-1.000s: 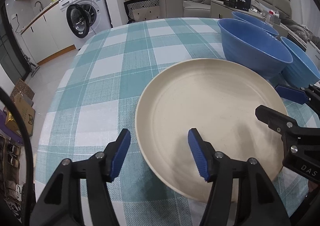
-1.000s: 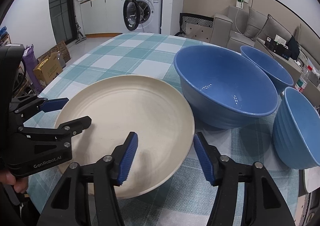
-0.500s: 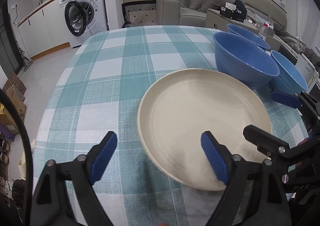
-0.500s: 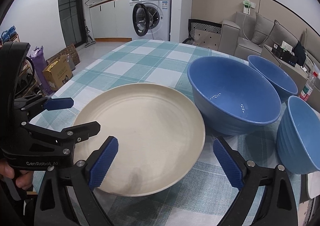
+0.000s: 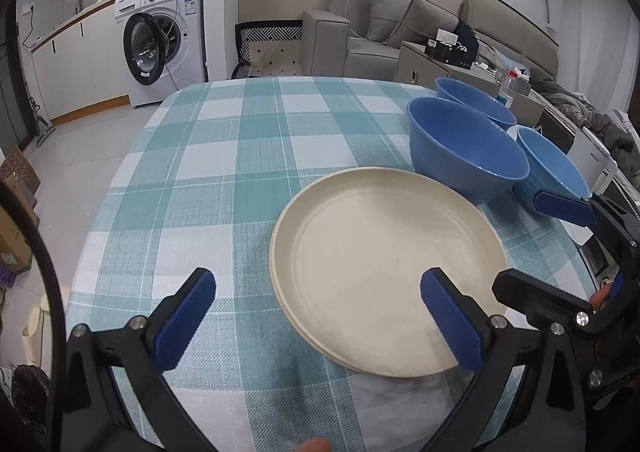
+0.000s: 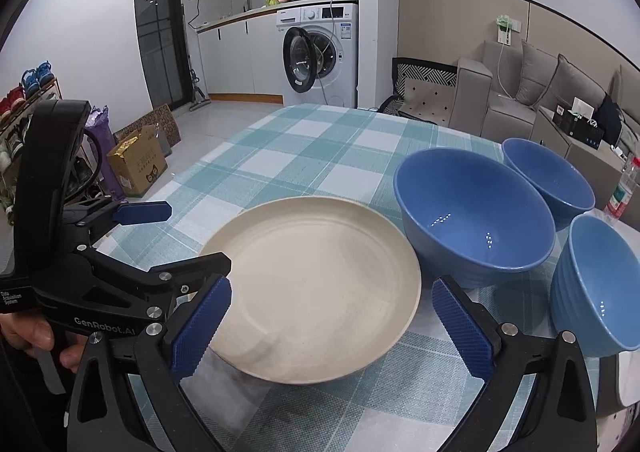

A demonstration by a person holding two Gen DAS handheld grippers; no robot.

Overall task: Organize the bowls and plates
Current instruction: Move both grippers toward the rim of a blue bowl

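Note:
A cream plate (image 5: 384, 264) lies flat on the checked tablecloth; it also shows in the right wrist view (image 6: 316, 284). Three blue bowls stand beside it: a large one (image 6: 476, 212), a far one (image 6: 548, 176) and a ribbed one (image 6: 596, 284). The large bowl (image 5: 464, 144) touches or nearly touches the plate's far right edge. My left gripper (image 5: 320, 324) is open and empty, raised above the plate's near left edge. My right gripper (image 6: 332, 328) is open and empty, raised above the plate's near right edge. Each gripper appears in the other's view.
The checked tablecloth (image 5: 240, 156) covers a table that ends close to my side. A washing machine (image 5: 164, 40) and a sofa (image 5: 400, 36) stand beyond it. Cardboard boxes (image 6: 138, 164) lie on the floor at the left. A plastic bottle (image 6: 622, 192) stands by the bowls.
Both grippers opened wide and pulled back and up from the plate, which stays on the table. The view widened and now shows more of the room.

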